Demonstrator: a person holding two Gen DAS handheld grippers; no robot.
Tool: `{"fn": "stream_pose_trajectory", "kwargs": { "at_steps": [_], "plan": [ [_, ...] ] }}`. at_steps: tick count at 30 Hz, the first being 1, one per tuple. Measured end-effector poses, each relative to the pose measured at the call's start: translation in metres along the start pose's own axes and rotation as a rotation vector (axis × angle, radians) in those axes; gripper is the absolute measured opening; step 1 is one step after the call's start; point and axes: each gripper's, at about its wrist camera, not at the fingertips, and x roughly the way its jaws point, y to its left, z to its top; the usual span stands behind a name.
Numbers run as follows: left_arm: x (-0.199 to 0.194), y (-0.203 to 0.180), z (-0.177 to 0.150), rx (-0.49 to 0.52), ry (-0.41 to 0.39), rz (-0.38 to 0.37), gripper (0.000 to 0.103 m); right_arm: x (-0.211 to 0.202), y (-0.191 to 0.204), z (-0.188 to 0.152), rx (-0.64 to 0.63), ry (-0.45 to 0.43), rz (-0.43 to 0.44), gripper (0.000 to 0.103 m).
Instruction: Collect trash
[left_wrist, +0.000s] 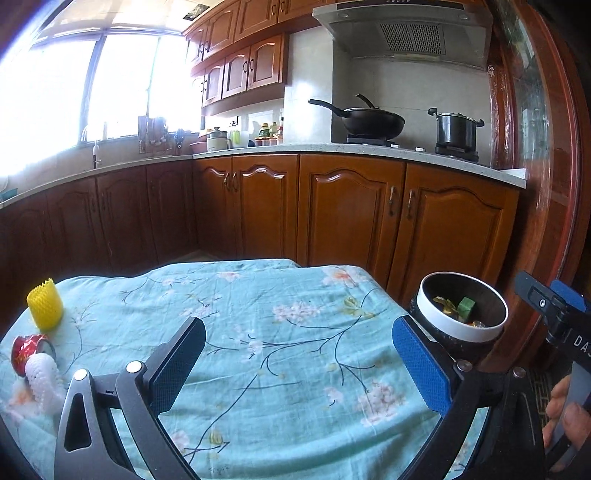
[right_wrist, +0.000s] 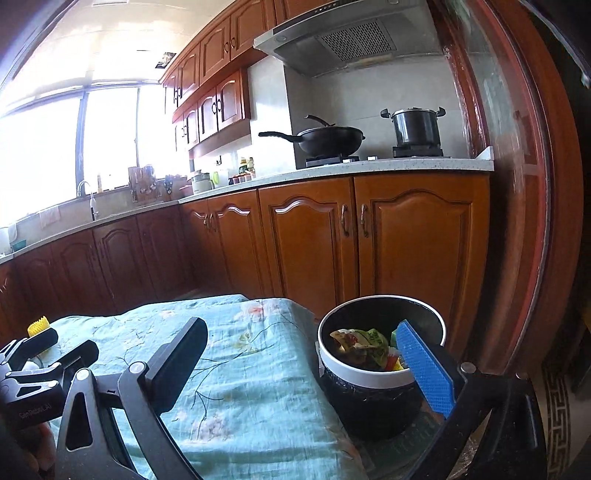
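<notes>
both grippers gape empty; we should swing the left gripper (left_wrist: 298, 343) to the red can (left_wrist: 28, 348), straddle it squarely, then carry it to the bin (right_wrist: 380, 363)

low table draped in a light teal cotton cloth (left_wrist: 258, 332) printed with pink blossoms and dark branches. at its left end: an upright yellow ribbed foam sleeve (left_wrist: 45, 305), a crushed red metal can (left_wrist: 27, 350) on its side, and a white foam net sleeve (left_wrist: 44, 380) touching the can. rest of cloth bare, slightly rumpled.
</notes>
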Motion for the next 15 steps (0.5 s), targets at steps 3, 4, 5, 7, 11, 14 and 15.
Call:
{"fn": "stream_pose_trajectory", "kwargs": {
  "at_steps": [3,4,5,7,11,14,15],
  "plan": [
    [0.003,0.004,0.007,-0.014,0.003,-0.004,0.102,0.006,0.001,-0.005,-0.003,0.027,0.003,0.103],
    [0.008,0.009,0.01,-0.015,0.003,-0.005,0.102,0.007,0.001,-0.007,-0.004,0.032,0.002,0.103],
    [0.009,0.01,0.011,-0.013,0.005,-0.005,0.102,0.007,0.0,-0.008,-0.003,0.035,0.003,0.103],
    [0.01,0.008,0.013,-0.002,0.008,-0.005,0.102,0.007,-0.001,-0.008,0.004,0.037,0.009,0.103],
    [0.011,0.004,0.015,0.018,0.006,-0.007,0.102,0.007,-0.002,-0.006,0.002,0.034,0.008,0.103],
    [0.01,0.003,0.015,0.029,0.001,-0.005,0.102,0.006,-0.002,-0.005,0.003,0.033,0.011,0.103],
    [0.011,0.002,0.015,0.031,0.001,-0.005,0.102,0.007,-0.003,-0.004,0.002,0.034,0.011,0.103]
  ]
}}
